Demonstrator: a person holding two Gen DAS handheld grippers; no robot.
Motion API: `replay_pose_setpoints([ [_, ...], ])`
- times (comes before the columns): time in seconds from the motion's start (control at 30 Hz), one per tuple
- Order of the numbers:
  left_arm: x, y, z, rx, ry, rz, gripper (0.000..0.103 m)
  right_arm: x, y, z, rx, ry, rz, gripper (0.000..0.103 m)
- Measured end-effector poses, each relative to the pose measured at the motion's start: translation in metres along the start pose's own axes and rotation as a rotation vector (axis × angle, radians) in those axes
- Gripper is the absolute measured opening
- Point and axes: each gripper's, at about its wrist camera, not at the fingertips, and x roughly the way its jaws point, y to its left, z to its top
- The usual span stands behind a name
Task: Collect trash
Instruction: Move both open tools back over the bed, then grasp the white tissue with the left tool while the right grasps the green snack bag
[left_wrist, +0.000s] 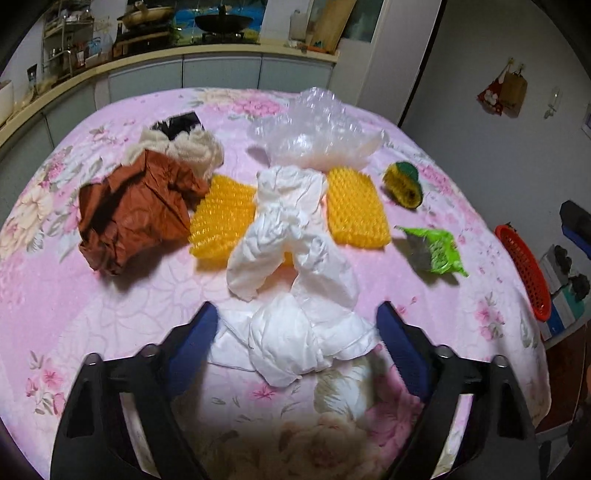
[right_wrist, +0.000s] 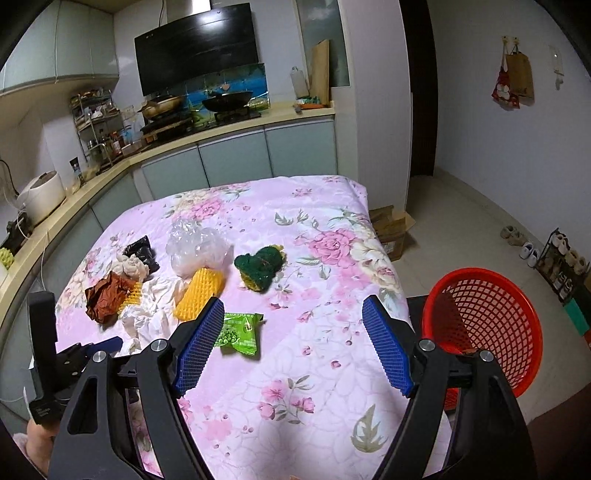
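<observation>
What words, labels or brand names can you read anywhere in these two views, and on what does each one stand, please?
"HUASHENG", roughly: small white letters along the top edge of the green snack wrapper on the floral cloth; only partly legible.
Other print on that wrapper: too small to read.
Bottles and jars on the counter rack: labels too small and blurred.
Hanging bags on the wall: no legible text.
Cardboard box on the floor: no print readable.

The surface (right_wrist: 314, 369) wears a soft, matt quilted cloth printed with flowers. On it lie crumpled white paper (left_wrist: 291, 236), creased brown paper (left_wrist: 136, 210), clear glossy bubble wrap (left_wrist: 317, 129) and two yellow plastic pieces (left_wrist: 356, 206) — bumpy all over. The green wrapper (right_wrist: 240, 332) is shiny film. The red basket (right_wrist: 484, 328) is glossy plastic mesh — the tongs' blue pads (right_wrist: 388, 350) look ribbed and rubbery.
</observation>
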Motion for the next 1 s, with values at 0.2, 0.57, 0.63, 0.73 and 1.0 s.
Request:
replay_pose_setpoints([
  [0.2, -0.007, 0.009, -0.002, 0.003, -0.012, 0.005, 0.042, 0.011, 0.003, -0.004, 0.006, 0.025, 0.007, 0.075],
  [0.57, -0.039, 0.024, -0.007, -0.021, -0.064, -0.004, 0.032, 0.042, 0.023, -0.011, -0.043, 0.061, 0.038, 0.075],
  [0.63, -0.046, 0.025, -0.005, -0.027, -0.083, -0.003, 0.032, 0.052, 0.026, -0.014, -0.049, 0.077, 0.042, 0.075],
  [0.73, -0.056, 0.028, 0.000, -0.038, -0.116, 0.012, 0.032, 0.071, 0.032, -0.018, -0.062, 0.102, 0.051, 0.075],
  [1.0, -0.064, 0.033, 0.008, -0.063, -0.149, 0.022, 0.032, 0.107, 0.050, -0.021, -0.114, 0.166, 0.070, 0.075],
])
